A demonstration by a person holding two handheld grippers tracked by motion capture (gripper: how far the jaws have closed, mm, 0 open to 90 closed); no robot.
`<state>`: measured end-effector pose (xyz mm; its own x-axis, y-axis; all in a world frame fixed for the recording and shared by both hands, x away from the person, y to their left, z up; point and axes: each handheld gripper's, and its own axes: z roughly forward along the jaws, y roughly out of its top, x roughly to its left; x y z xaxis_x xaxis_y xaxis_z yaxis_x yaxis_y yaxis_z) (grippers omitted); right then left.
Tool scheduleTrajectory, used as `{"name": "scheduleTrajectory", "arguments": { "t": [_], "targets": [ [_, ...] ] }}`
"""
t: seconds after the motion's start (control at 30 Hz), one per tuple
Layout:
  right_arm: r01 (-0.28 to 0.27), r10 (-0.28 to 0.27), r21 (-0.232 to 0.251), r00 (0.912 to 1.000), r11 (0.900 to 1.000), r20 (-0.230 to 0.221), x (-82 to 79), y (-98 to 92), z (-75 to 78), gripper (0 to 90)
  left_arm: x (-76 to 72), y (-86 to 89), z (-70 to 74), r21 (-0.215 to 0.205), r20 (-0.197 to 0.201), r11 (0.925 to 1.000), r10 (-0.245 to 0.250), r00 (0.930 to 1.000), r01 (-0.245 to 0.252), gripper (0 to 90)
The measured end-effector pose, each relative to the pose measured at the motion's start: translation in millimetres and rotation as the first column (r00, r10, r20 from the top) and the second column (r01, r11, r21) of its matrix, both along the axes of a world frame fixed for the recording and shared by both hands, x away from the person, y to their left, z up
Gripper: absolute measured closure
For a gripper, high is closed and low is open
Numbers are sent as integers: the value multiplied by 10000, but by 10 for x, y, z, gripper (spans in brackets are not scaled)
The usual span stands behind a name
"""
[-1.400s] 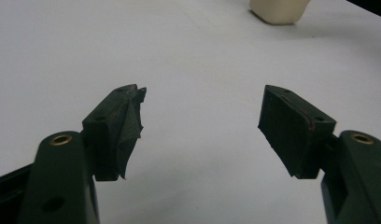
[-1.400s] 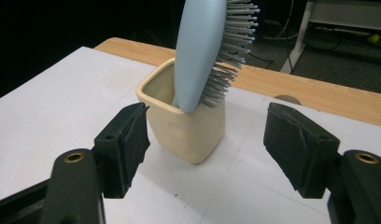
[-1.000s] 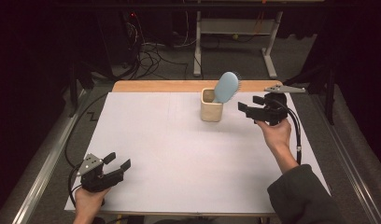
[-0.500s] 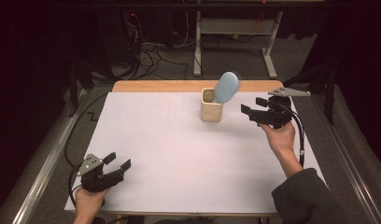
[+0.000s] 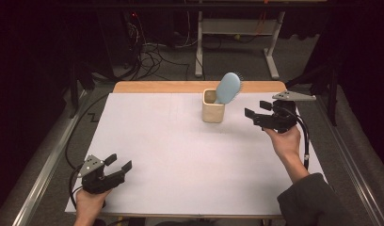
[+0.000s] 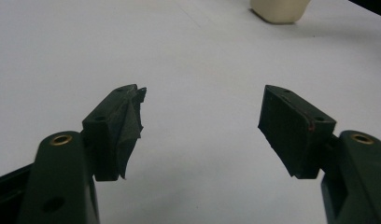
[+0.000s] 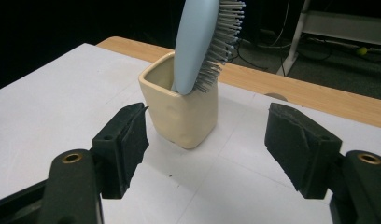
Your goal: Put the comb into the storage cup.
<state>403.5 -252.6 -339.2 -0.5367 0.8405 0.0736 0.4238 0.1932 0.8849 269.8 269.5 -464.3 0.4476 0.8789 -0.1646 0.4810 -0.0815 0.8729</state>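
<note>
R tongs (image 5: 255, 112) open, just beside cup (image 5: 212, 112) w/ hairbrush (image 5: 227, 88)

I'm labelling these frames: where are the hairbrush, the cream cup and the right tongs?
hairbrush (image 7: 193, 42), right gripper view, on its smooth blue back.
cream cup (image 7: 181, 116), right gripper view, on its front wall.
right tongs (image 5: 257, 110), high view, midway between the fingertips.

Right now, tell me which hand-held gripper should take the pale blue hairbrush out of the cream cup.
Right. The right hand-held gripper is open beside the cream cup holding the hairbrush; the left hand-held gripper rests near the table's front edge.
</note>
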Motion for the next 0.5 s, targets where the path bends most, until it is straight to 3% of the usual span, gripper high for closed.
{"name": "scheduleTrajectory", "arguments": {
  "t": [0.5],
  "targets": [
    [-59,54,372,9999,9993,128,-122,-134,19,303,4,-5,-5,-10,-40,10000,10,10000,-10,305]
  ]
}}
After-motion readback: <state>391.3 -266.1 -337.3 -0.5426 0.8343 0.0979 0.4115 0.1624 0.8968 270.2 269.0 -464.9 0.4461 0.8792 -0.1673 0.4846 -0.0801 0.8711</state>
